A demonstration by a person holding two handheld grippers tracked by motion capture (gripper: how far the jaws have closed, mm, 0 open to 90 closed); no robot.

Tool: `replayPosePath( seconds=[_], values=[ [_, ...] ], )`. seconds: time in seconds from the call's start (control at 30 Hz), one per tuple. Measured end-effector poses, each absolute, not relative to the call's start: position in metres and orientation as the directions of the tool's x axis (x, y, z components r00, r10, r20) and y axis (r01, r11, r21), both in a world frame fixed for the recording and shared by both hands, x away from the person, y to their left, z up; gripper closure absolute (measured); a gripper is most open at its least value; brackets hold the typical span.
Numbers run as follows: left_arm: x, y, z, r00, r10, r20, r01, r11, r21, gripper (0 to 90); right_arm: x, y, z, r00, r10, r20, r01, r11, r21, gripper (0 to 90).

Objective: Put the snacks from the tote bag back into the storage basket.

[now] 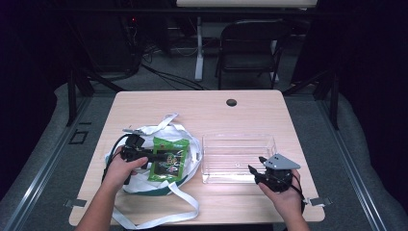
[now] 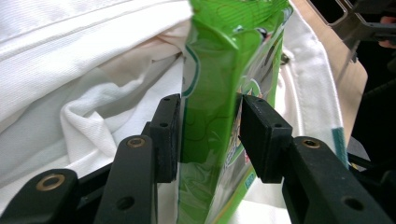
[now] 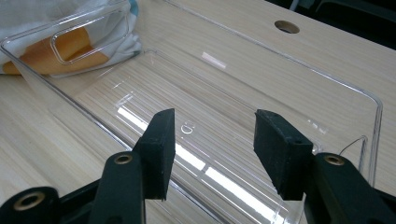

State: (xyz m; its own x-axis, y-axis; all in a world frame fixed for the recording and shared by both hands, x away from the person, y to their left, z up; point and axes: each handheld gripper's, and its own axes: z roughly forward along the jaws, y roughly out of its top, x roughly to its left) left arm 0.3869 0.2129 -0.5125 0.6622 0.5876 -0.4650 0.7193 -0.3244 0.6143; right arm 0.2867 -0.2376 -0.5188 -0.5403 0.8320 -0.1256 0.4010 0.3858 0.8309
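Note:
A green snack pouch lies on a white cloth bag at the table's left. My left gripper reaches onto it from the left. In the left gripper view the pouch stands edge-on between the jaws, both pads pressing its sides, so my left gripper is shut on it, with white bag fabric behind. A clear plastic box sits empty at centre right. My right gripper rests at its near right corner, and the right gripper stands open above the box floor, holding nothing.
The bag's long white straps loop toward the table's front edge. A round cable hole sits near the far edge. A dark folding chair stands behind the table. Bare wood lies beyond the box.

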Motion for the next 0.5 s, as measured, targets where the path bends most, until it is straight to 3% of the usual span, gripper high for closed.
replayPosePath(
  seconds=[0.5],
  values=[
    [0.3787,0.2177,-0.5094,0.696,0.565,-0.443,0.692,-0.362,0.625,64.9,0.2873,-0.2375,-0.5201,-0.540,0.833,-0.119,0.405,0.381,0.831,48.7]
  ],
)
